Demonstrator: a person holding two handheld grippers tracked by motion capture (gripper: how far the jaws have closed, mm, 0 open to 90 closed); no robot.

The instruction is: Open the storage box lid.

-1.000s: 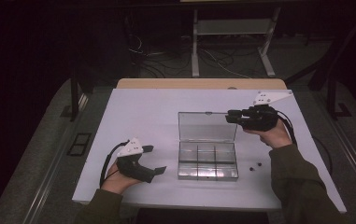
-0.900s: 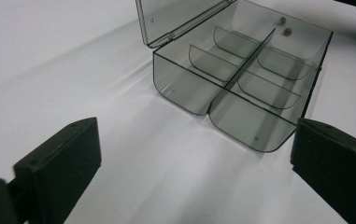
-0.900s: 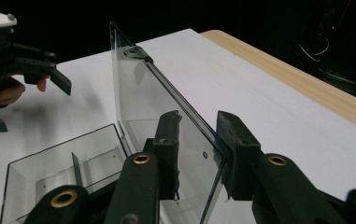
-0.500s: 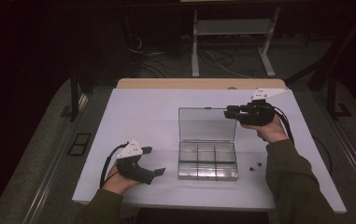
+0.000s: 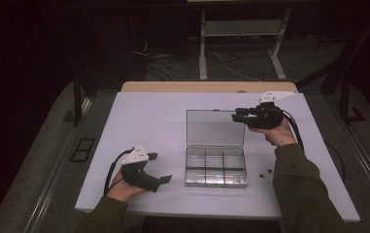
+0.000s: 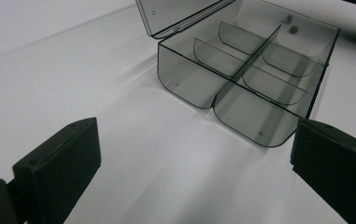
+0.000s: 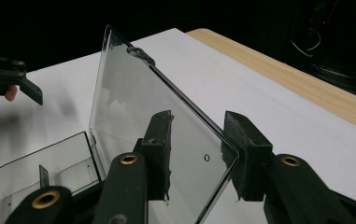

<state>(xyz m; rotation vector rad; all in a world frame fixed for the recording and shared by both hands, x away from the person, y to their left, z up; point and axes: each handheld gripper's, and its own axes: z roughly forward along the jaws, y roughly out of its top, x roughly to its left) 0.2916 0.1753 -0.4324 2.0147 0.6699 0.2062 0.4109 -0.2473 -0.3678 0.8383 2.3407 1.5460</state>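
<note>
1. The left gripper (image 5: 159, 168) is nearest, at about 7 o'clock on the white table (image 5: 139, 116). A hand holds it low over the table. Its jaws are spread wide apart and hold nothing.
2. Next comes the clear box (image 5: 215, 167), near the middle of the table, toward 5 o'clock. It has little walls inside that make small rooms. In the left gripper view the box (image 6: 245, 70) sits ahead, between the two black jaws but well past them.
3. Two tiny dark bits (image 5: 265, 172) lie on the table just to the box's right, at about 4 o'clock.
4. The box's lid (image 5: 215, 127) stands straight up from the back edge.
5. The right gripper (image 5: 236, 116) is farthest, at about 2 o'clock. Its jaws sit one on each side of the lid's corner (image 7: 213, 154), pinching it or almost so; I cannot tell which.
</note>
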